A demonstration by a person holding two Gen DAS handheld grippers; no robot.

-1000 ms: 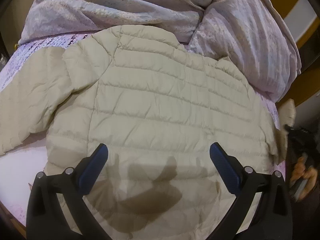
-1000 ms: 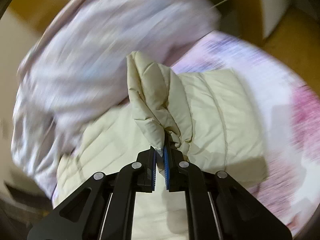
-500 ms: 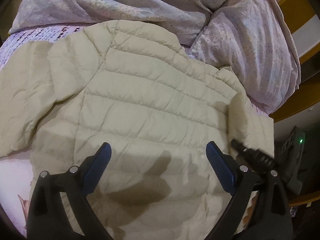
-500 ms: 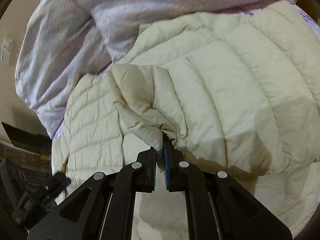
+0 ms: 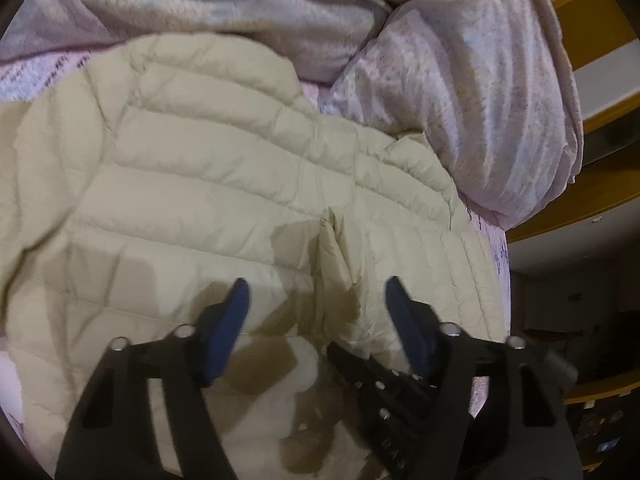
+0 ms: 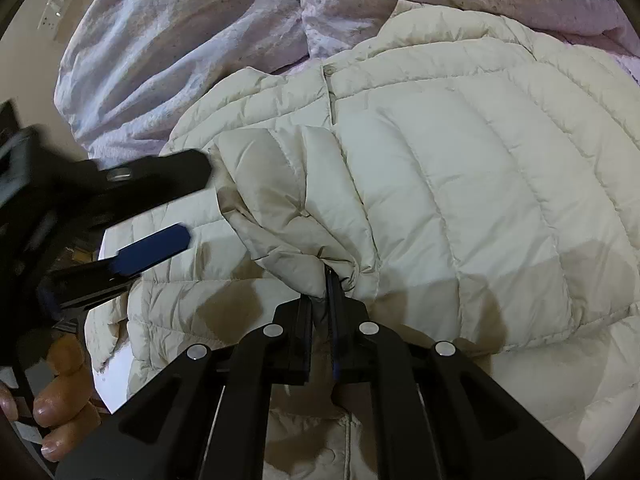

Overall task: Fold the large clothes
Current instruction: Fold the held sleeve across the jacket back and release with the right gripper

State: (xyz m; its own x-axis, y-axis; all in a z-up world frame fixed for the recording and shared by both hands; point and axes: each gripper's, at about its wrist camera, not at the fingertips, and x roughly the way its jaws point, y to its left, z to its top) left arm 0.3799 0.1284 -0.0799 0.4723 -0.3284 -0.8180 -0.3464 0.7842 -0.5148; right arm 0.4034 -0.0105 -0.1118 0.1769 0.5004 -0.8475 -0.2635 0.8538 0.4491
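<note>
One sleeve point(image 6: 280, 200) is folded over the jacket point(image 6: 460, 184) on the bed point(image 5: 24, 80) — right gripper point(image 6: 322, 300) clamps its cuff; left gripper point(image 5: 316, 300), empty, has been narrowing; other sleeve, hem remain.

Right gripper point(image 6: 325, 300) clamped on a bunched sleeve end point(image 6: 280, 208) of the cream quilted jacket point(image 6: 460, 168), spread on lilac bedding point(image 6: 180, 40). At left, the left gripper point(image 6: 176, 204), jaws just narrowed, nothing between its 2 fingers, hovering above the jacket. Bare fingers point(image 6: 60, 400) at lower left.
</note>
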